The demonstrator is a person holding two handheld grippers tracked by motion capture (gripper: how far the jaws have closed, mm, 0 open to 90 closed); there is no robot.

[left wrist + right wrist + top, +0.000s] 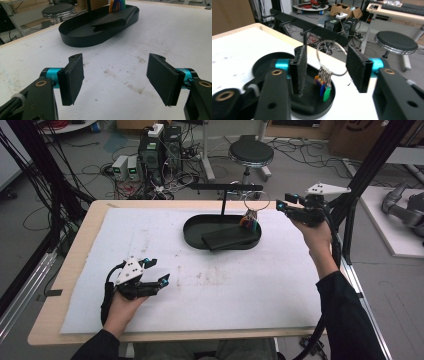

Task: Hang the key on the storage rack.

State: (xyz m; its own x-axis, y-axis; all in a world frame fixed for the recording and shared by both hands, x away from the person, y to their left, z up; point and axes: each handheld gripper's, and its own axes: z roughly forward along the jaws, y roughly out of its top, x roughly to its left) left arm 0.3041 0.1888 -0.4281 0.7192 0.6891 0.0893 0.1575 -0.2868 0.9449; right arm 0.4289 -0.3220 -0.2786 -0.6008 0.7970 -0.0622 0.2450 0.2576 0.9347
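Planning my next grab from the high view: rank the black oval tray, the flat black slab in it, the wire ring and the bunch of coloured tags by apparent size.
Largest to smallest:
1. black oval tray
2. flat black slab
3. wire ring
4. coloured tags

The ring hangs higher, nearer the camera, so its lead over the tags is less sure.
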